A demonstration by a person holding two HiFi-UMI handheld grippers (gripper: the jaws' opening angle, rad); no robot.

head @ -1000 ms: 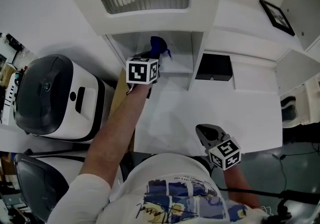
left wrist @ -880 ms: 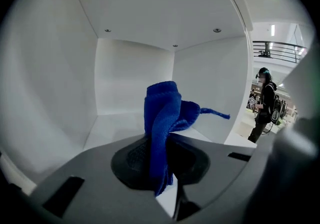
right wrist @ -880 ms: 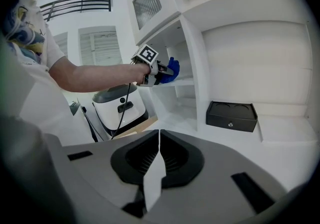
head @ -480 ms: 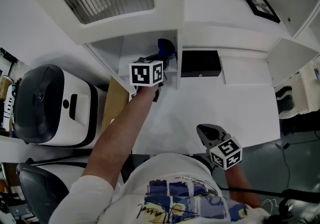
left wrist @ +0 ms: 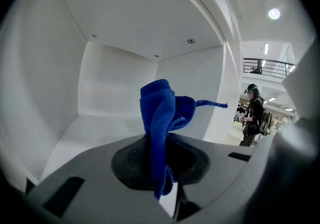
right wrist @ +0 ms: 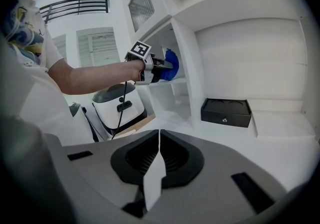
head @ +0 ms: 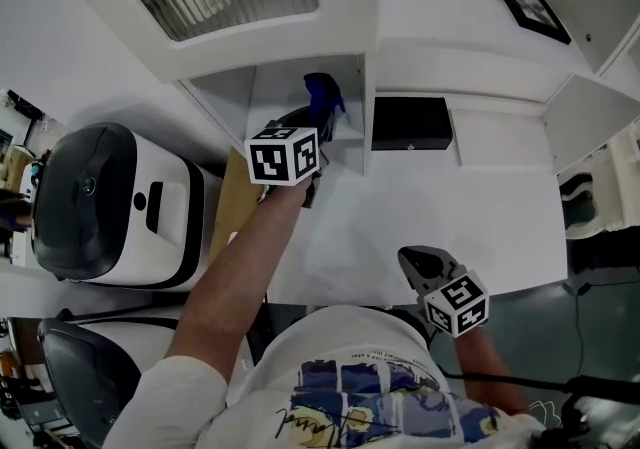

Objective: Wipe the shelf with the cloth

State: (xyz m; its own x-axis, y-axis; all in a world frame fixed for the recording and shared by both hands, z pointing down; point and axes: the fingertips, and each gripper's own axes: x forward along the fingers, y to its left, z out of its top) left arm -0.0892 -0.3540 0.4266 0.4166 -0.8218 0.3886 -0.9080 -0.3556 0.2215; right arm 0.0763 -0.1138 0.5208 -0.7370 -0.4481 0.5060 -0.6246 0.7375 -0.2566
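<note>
A blue cloth (left wrist: pixel 160 113) hangs bunched between the jaws of my left gripper (left wrist: pixel 162 155), which is shut on it. The gripper (head: pixel 318 119) reaches into a white shelf compartment (head: pixel 275 97), and the cloth (head: pixel 322 92) sits near the compartment's right wall, above the shelf floor (left wrist: pixel 95 128). The right gripper view shows the cloth (right wrist: pixel 171 64) at the shelf's (right wrist: pixel 172 83) front opening. My right gripper (head: pixel 412 262) stays low by the counter's front edge, near my body. It is shut (right wrist: pixel 157 160) with nothing in it.
A black box (head: pixel 410 124) sits in the lower compartment to the right of the shelf. A white and black appliance (head: pixel 110 202) stands to the left. A framed picture (head: pixel 530 7) rests on an upper shelf. A person (left wrist: pixel 252 115) stands far off.
My left gripper with the cloth slid toward the compartment's right wall, then back a little to the left. The right gripper has stayed put.
</note>
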